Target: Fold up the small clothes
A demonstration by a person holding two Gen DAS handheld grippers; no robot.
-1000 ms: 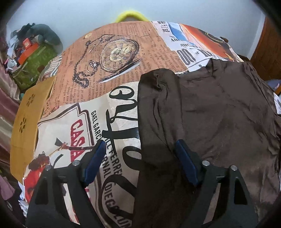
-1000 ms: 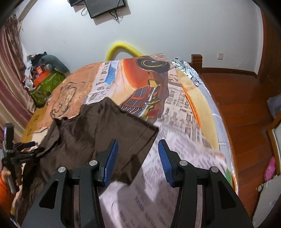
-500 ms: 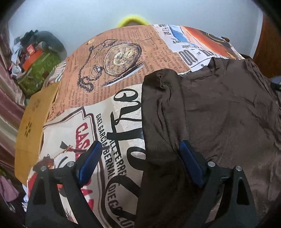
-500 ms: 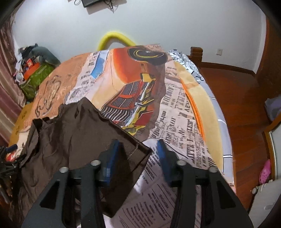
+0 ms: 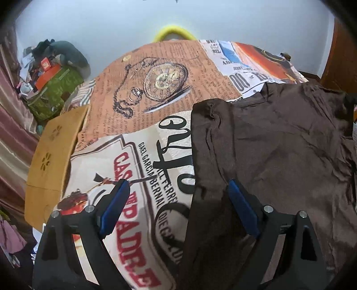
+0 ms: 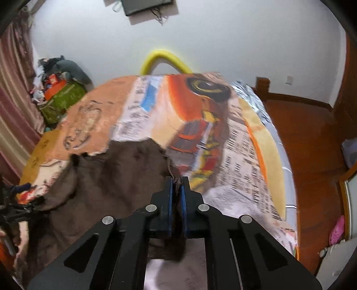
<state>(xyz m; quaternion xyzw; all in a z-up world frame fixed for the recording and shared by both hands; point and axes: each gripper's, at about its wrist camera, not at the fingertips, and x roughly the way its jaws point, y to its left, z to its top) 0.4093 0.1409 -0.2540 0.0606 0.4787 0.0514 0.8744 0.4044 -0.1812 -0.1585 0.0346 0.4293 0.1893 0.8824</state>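
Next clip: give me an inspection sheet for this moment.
Surface: bed with printed bedspread.
Job's things: brown garment spread flat, left edge folded over.
Clutter: green bag with piled items by the curtain.
Grippers: left tool open, straddling the garment's edge; right tool shut on a garment corner.
Cables: wires hanging beneath a wall-mounted screen.
Surroundings: white wall, wooden floor, yellow foam tube.

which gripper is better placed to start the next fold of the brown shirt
Right. The right gripper is already shut on the brown fabric shirt's edge, while the left gripper hangs open over its other side.
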